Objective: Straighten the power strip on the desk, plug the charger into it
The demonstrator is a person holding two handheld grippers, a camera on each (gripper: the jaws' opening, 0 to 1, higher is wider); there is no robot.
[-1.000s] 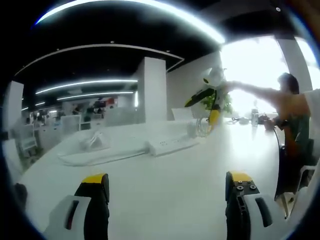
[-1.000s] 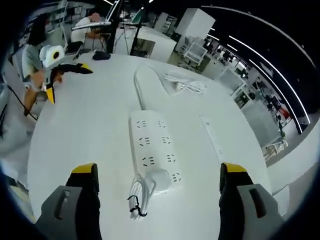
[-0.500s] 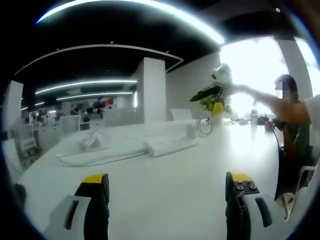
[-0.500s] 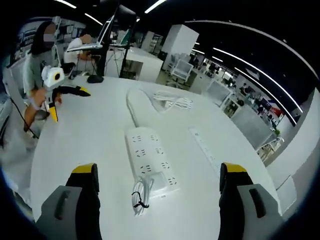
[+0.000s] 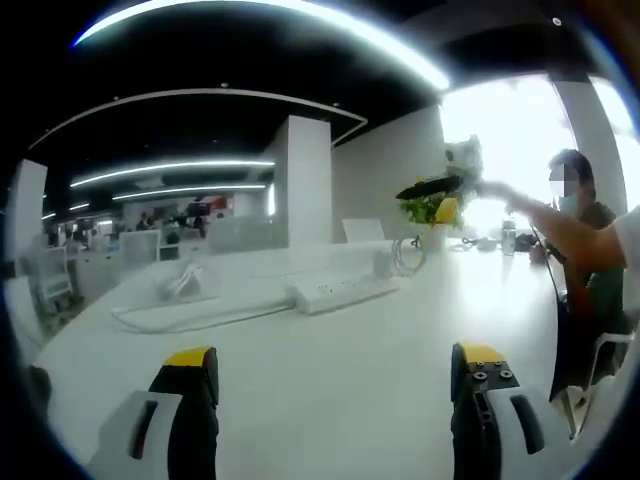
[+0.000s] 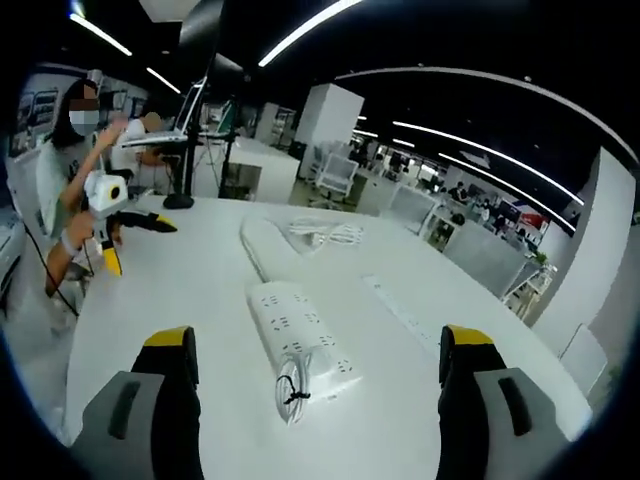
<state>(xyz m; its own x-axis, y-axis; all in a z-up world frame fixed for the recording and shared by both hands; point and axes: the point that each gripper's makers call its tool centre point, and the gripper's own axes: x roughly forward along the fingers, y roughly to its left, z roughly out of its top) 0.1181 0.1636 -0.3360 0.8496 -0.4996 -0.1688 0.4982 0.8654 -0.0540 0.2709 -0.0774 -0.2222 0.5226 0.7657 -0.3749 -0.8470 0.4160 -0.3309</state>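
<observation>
Meanwhile, right gripper [image 6: 312, 390] lifted and tilted up; nothing grasped.
Power strip [image 6: 305, 335] and charger [image 6: 330, 365] between spread fingers; left gripper [image 5: 335, 415] unmoved, also released, desk [image 5: 330, 350] ahead.

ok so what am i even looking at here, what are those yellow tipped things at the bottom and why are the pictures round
Each round picture comes from a fisheye camera riding on a hand-held gripper that a person carries, one per hand. The yellow-tipped prongs are that gripper's two jaws: left hand-held gripper, right hand-held gripper. Both stand open, holding nothing. On the white desk lies a white power strip, with a charger and its bundled cable resting on the near end. A coiled white cable lies further back.
</observation>
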